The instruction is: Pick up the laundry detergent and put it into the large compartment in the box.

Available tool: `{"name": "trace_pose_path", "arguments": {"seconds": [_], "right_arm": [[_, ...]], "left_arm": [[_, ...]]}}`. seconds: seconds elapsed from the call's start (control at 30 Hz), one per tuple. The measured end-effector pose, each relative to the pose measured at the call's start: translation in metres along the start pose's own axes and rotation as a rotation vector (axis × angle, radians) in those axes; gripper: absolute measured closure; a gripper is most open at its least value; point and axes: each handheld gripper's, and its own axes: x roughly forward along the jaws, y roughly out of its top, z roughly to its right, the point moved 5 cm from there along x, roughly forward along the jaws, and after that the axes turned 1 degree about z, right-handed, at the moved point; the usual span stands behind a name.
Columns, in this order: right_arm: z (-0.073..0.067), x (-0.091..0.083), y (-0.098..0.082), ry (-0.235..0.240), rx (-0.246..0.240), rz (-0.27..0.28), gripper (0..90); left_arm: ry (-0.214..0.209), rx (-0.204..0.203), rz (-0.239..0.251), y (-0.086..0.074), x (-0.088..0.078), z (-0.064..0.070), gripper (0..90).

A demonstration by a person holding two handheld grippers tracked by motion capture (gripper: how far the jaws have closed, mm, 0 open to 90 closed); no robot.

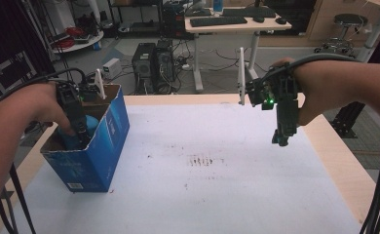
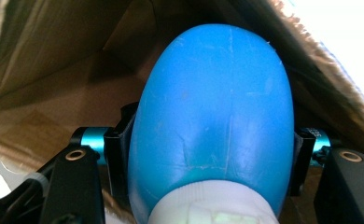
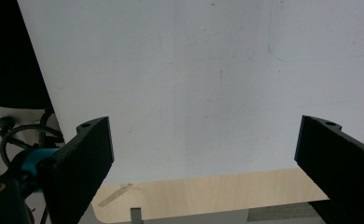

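A blue plastic bottle [image 2: 217, 102] with a white cap at its near end lies between the jaws of my left gripper [image 2: 213, 140], which press on both its sides. This gripper [image 1: 81, 130] reaches down into an open blue cardboard box [image 1: 100, 146] at the table's left, where the bottle [image 1: 91, 124] shows as a blue patch inside. Brown inner walls of the box [image 2: 54, 60] surround the bottle. My right gripper [image 1: 281, 139] hangs above the table's right side, pointing down. Its jaws stand wide apart with nothing between them, over the white sheet [image 3: 194, 70].
A white sheet [image 1: 217, 165] covers the wooden table [image 1: 334, 151], with faint dark marks near its middle. Beyond the far edge are computer towers [image 1: 151, 61], cables on the floor and a desk with keyboards [image 1: 237, 22]. Cables trail from both grippers.
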Motion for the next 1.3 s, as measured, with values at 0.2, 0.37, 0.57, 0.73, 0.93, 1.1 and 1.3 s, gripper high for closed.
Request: {"name": "trace_pose_path", "arguments": {"seconds": [0.2, 0.37, 0.57, 0.73, 0.93, 1.1, 1.3], "right_arm": [[0.000, 0.000, 0.001, 0.001, -0.002, 0.001, 3.6], [0.000, 0.001, 0.002, 0.001, -0.004, -0.002, 3.6], [0.000, -0.001, 0.002, 0.001, -0.005, 0.006, 3.5], [0.000, -0.001, -0.001, 0.000, 0.002, 0.005, 3.5], [0.000, -0.002, -0.003, -0.005, 0.004, 0.009, 3.6], [0.000, -0.002, -0.004, -0.005, 0.004, 0.010, 3.6], [0.000, -0.002, -0.004, -0.005, 0.009, 0.009, 3.6]], "left_arm": [[0.002, -0.004, 0.020, 0.000, 0.005, -0.002, 36.5], [-0.006, 0.000, 0.015, -0.001, 0.004, -0.004, 36.2], [-0.014, -0.002, 0.028, -0.003, 0.004, -0.006, 35.8], [-0.018, -0.013, 0.050, -0.002, 0.001, -0.004, 31.9], [-0.016, 0.002, 0.051, -0.003, -0.004, -0.004, 29.5], [-0.014, 0.010, 0.033, -0.003, -0.010, -0.004, 29.2], [0.004, 0.003, 0.043, -0.004, -0.021, -0.004, 26.3]]}}
